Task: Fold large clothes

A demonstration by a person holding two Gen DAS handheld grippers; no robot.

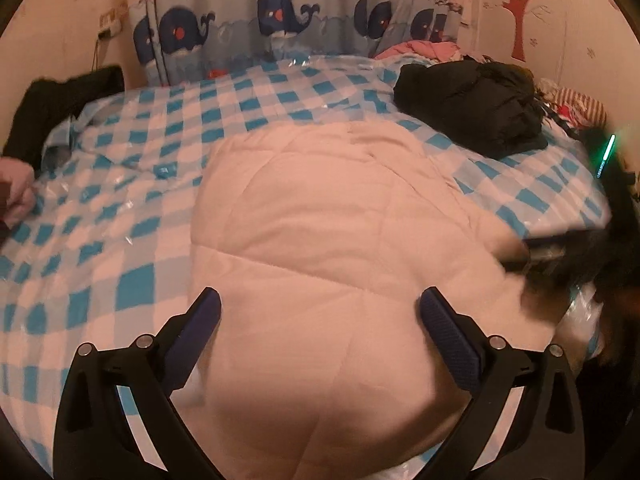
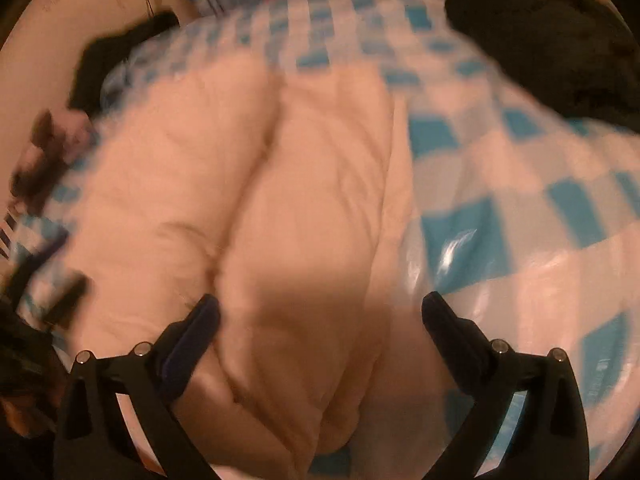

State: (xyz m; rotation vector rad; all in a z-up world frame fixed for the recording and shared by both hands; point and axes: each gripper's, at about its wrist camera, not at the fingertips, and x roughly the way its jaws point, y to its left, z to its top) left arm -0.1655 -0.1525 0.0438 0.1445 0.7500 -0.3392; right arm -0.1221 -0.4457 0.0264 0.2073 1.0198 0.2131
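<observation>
While the pink quilted garment (image 1: 340, 248) is spread on the blue checked bed cover (image 1: 120, 184), it is seen directly below and between the 2 fingers of each tool. Both the left gripper (image 1: 320, 312) and the right gripper (image 2: 320, 320) are held wide apart, and nothing is clasped by either.

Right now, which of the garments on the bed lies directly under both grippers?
The pale pink quilted garment, spread in the middle of the checked bed cover. The black jacket lies bunched far off, near the wall.

No readable text or labels anywhere.
</observation>
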